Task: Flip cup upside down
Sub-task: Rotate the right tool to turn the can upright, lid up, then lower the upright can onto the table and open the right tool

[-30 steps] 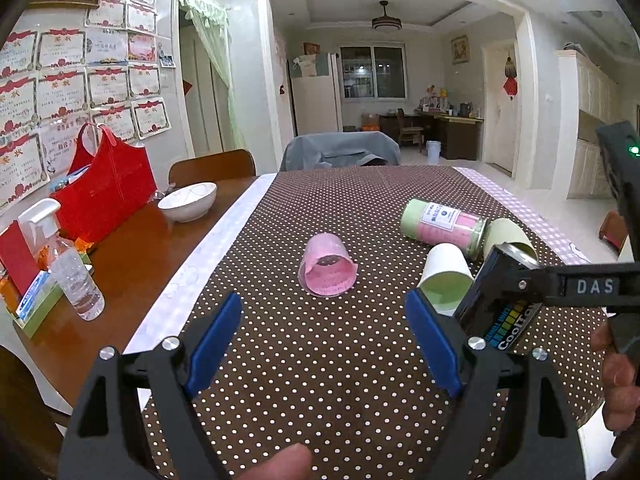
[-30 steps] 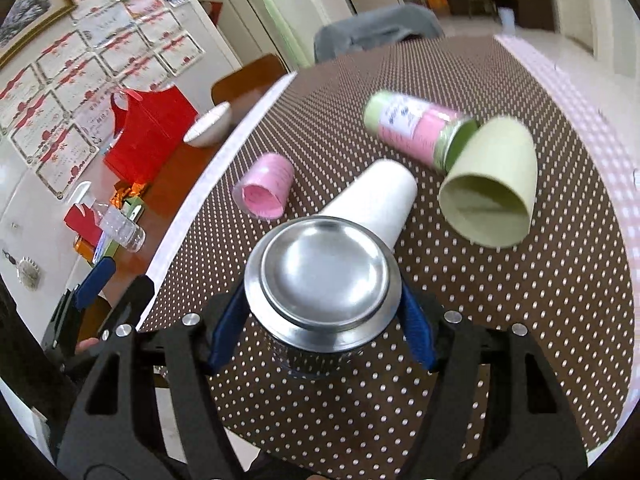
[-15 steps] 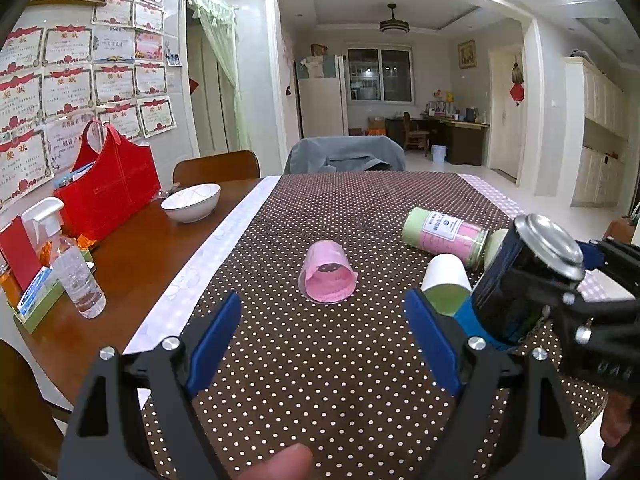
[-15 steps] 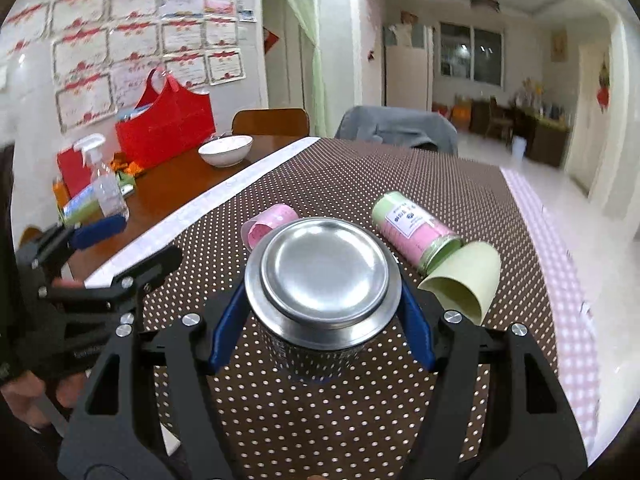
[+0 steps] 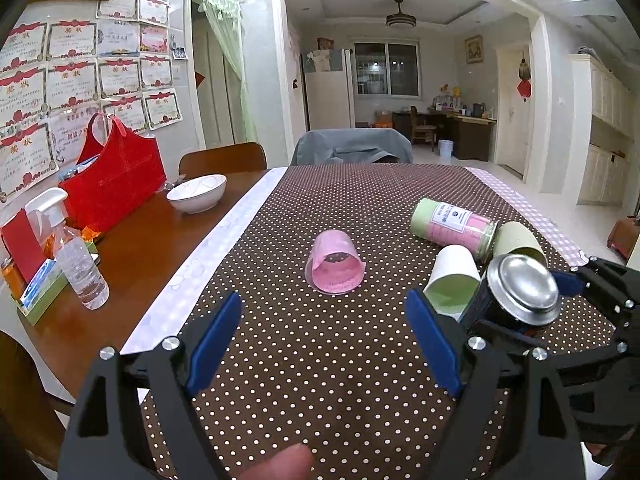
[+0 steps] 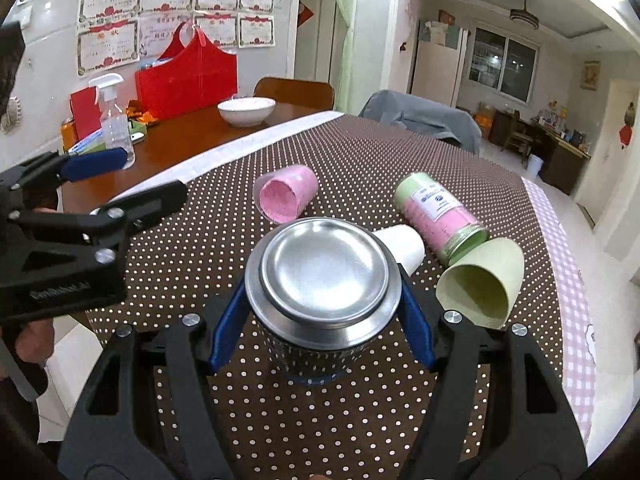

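My right gripper (image 6: 320, 312) is shut on a steel cup (image 6: 322, 276) with its shiny base turned up, held low over the dotted tablecloth (image 6: 360, 420). The same cup shows at the right of the left wrist view (image 5: 520, 292). My left gripper (image 5: 324, 340) is open and empty above the cloth's near edge; it also shows at the left of the right wrist view (image 6: 120, 184). A pink cup (image 5: 335, 266), a white cup (image 5: 454, 282) and a light green cup (image 6: 482, 280) lie on their sides.
A green-and-pink labelled jar (image 5: 454, 222) lies on its side behind the cups. On the bare wood at the left stand a white bowl (image 5: 197, 193), a red bag (image 5: 114, 182) and a spray bottle (image 5: 76, 256). Chairs stand at the far end.
My right gripper has swung the steel cup down and leftward, closer to the cloth, beside the white cup. My left gripper has stayed put and open.
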`<state>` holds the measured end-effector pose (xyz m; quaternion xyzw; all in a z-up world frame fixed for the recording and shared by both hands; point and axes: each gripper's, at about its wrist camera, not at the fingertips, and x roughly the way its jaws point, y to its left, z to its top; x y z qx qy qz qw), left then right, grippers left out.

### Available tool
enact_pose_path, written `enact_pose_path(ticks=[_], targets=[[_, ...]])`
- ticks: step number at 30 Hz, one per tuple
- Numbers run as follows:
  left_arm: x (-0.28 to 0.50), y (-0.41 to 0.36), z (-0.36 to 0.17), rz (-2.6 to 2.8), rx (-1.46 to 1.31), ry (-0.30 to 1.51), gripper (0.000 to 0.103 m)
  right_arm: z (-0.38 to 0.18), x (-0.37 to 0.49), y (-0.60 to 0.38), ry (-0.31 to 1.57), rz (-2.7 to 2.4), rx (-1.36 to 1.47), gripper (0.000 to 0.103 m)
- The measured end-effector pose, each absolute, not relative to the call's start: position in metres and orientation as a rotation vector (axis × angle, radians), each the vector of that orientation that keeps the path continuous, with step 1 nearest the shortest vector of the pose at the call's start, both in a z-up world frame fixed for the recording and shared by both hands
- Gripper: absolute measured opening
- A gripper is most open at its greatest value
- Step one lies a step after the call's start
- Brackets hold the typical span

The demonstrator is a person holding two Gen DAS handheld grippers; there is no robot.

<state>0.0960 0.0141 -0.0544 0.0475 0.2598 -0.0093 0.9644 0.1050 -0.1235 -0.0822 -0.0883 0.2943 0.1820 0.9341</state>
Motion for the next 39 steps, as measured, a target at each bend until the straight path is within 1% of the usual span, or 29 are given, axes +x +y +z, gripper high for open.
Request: enact_pose_path(ticks=[11,16,18,21,39], targets=[[0.096,0.013,-0.055,-0.018,0.101,0.533,0.083,-0.092,0.112,-0.116,0.629,0.383,-0.198,0.068],[0.095,0.014,-0.055,-0.017,0.101,0.532,0.083,-0.093,0.114,-0.117,0.635,0.385,-0.193,0.070],[0.095,0.014,-0.055,-0.016,0.101,0.531,0.083,-0.092,0.115,-0.120,0.639,0.405,-0.162,0.084],[0.095,0.014,-0.055,-0.016,0.100,0.531,0.083,-0.090,0.114,-0.122,0.626,0.406,-0.155,0.097],[0.083,0.004,-0.035,-0.021,0.100,0.487,0.083,-0.074,0.105,-0.152,0.584,0.394,-0.052,0.097]])
